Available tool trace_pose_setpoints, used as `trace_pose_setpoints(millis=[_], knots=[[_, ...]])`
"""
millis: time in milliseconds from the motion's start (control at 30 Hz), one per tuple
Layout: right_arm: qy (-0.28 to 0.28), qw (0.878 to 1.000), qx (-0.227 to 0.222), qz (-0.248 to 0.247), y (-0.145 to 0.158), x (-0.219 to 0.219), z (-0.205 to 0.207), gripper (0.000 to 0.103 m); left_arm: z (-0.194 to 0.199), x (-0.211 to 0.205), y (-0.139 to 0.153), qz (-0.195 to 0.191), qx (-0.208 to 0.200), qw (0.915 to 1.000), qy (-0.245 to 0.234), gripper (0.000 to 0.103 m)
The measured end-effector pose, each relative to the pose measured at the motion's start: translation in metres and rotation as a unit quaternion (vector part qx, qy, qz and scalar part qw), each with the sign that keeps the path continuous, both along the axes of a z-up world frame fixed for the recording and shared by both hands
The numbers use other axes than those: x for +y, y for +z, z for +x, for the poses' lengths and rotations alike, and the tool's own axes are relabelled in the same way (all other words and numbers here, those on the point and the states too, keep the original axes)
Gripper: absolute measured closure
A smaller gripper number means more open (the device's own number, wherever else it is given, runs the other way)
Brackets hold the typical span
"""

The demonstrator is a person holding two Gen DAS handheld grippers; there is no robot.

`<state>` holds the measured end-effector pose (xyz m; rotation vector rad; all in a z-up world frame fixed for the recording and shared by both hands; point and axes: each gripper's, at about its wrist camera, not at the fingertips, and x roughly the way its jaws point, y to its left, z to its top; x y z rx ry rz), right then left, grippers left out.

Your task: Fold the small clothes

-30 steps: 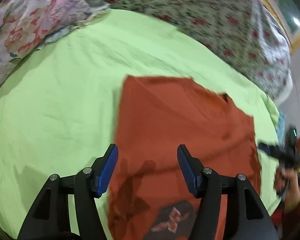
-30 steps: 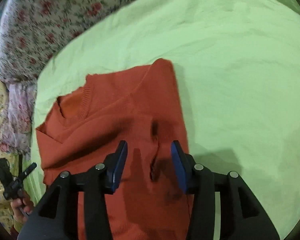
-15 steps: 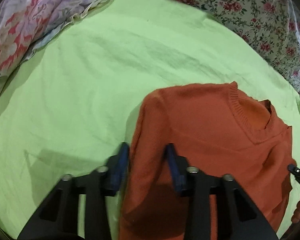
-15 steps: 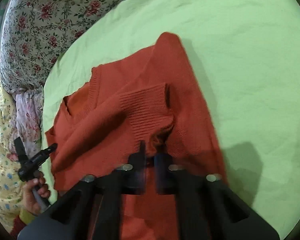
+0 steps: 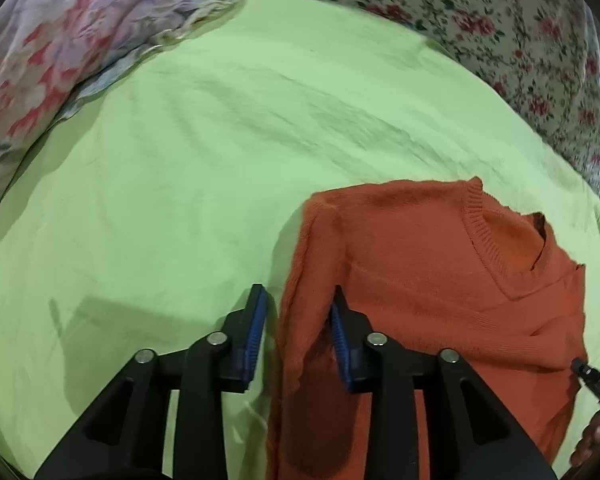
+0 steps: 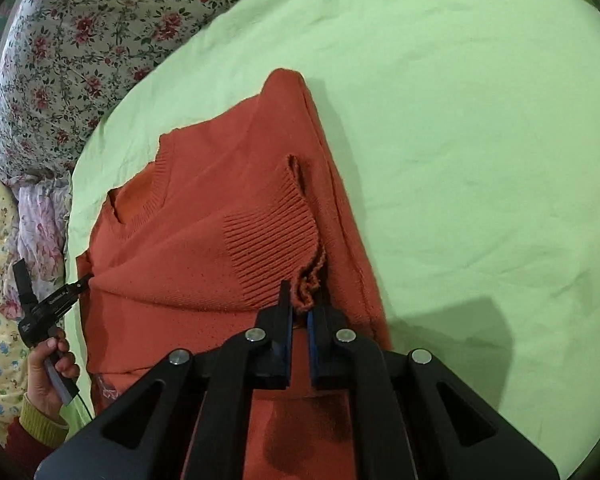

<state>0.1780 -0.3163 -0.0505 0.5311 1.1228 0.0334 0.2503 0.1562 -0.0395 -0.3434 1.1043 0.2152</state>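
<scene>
Sweater point(image 6: 220, 240): one, rust-orange knit, ribbed cuff point(image 6: 268, 248) pinched by right gripper point(image 6: 299, 308). Left gripper point(image 5: 298, 320) spread, straddling its side fold. One green sheet point(image 5: 180, 180).

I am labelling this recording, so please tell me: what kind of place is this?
Probably a bedroom: an orange sweater lies on a green bedsheet, with floral bedding bunched at its edge.
</scene>
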Motion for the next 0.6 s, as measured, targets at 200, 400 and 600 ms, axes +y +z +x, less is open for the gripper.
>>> trace_pose_setpoints(millis=[200,400,600], knots=[[-0.008,1.0,-0.003,-0.003,0.018,-0.004,-0.014,0.093,-0.036,0.0,0.017,-0.016,0.0,0.9998,-0.013,0.057],[-0.004,0.999,-0.052,0.01,0.049,-0.004,0.0,0.069,-0.067,-0.01,0.012,-0.034,0.018,0.9991,-0.016,0.046],[0.025,0.999,-0.028,0.008,0.041,-0.006,0.056,0.054,-0.085,-0.031,-0.012,-0.042,0.042,0.9979,-0.023,0.045]])
